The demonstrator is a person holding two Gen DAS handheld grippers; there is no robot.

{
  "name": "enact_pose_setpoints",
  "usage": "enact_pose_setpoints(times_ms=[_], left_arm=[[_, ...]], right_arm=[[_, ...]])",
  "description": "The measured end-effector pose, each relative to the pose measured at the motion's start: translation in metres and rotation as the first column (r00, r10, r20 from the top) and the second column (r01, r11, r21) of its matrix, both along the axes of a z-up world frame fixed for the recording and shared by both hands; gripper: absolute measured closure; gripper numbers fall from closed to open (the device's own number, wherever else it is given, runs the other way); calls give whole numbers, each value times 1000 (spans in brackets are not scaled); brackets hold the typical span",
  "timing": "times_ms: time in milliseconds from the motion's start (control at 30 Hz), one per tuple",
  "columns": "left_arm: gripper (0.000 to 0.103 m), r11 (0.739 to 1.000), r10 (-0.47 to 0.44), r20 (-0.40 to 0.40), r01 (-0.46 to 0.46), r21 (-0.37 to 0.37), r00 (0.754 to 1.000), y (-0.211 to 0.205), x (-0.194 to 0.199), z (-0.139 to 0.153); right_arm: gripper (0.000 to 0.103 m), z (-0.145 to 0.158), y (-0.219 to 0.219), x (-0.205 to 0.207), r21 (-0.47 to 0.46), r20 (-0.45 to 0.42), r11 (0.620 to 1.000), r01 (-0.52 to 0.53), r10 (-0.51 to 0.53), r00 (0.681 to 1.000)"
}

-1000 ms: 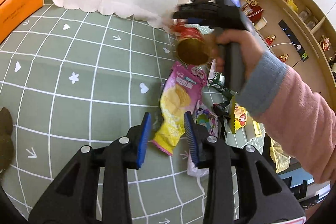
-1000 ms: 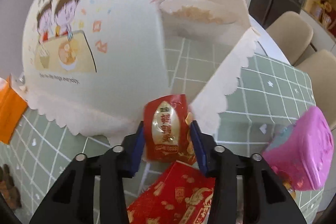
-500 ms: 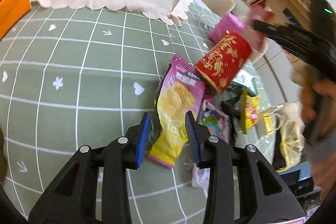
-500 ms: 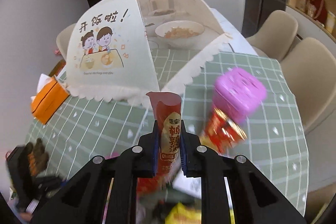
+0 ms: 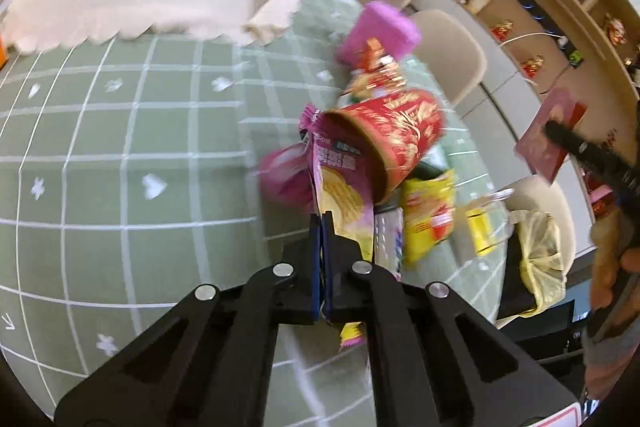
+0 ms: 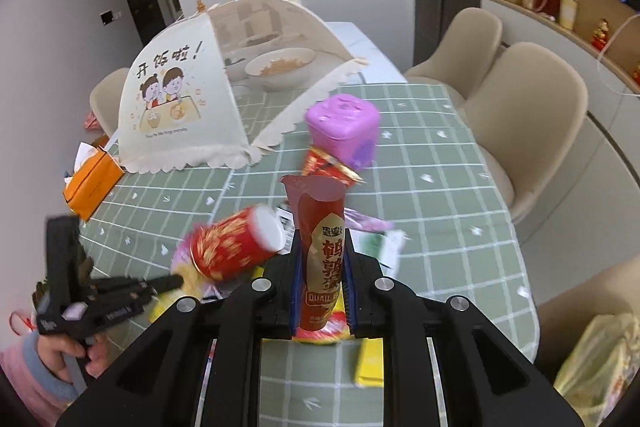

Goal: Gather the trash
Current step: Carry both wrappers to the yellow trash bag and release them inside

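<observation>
My left gripper (image 5: 322, 259) is shut on the lower edge of a pink and yellow chip bag (image 5: 340, 195) and lifts it off the green checked table (image 5: 120, 163). A red and gold tube can (image 5: 396, 139) lies on its side against the bag. My right gripper (image 6: 320, 287) is shut on a red quail-egg wrapper (image 6: 320, 239) held upright above the table. From the left wrist view that wrapper (image 5: 550, 135) shows at the right. The left gripper (image 6: 176, 281) shows at lower left in the right wrist view, by the can (image 6: 236, 245).
A pile of wrappers (image 5: 428, 215) lies past the can, with a pink box (image 6: 344, 127) behind. A mesh food cover (image 6: 192, 95) and an orange tissue box (image 6: 92, 183) stand at the far left. A yellow plastic bag (image 5: 540, 251) hangs off the table's right side. Beige chairs (image 6: 532, 115) line the right.
My left gripper has shut on the chip bag and raised it, tipping the can. My right gripper has pulled back higher with the red wrapper.
</observation>
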State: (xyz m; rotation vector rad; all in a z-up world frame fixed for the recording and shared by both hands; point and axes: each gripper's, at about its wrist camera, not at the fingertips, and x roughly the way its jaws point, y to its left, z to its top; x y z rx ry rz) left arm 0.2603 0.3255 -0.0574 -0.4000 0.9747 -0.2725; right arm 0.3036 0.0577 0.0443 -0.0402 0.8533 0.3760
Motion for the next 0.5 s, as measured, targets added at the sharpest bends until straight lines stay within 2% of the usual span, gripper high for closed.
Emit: enact_pose_setpoints(times_ms=[133,267,367,500], left_arm=[[102,1000,-11,67,10,14,998,-26,-6,29],[102,994,0,157,-17,106,988,-55,-15,65],[102,986,25,188,-55,157,982,-78,-20,85],[102,983,52,227,-90,160,973,-108,-34,110]], right_arm=[[86,2,-31,-16,16,9,1000,22,-22,1000],[86,7,-67,-35,29,35,999,18,-19,999],[86,13,-93,-48,51,52,999,2,-5,999],[86,23,-128,-63,63,75,998,-19,14,997]])
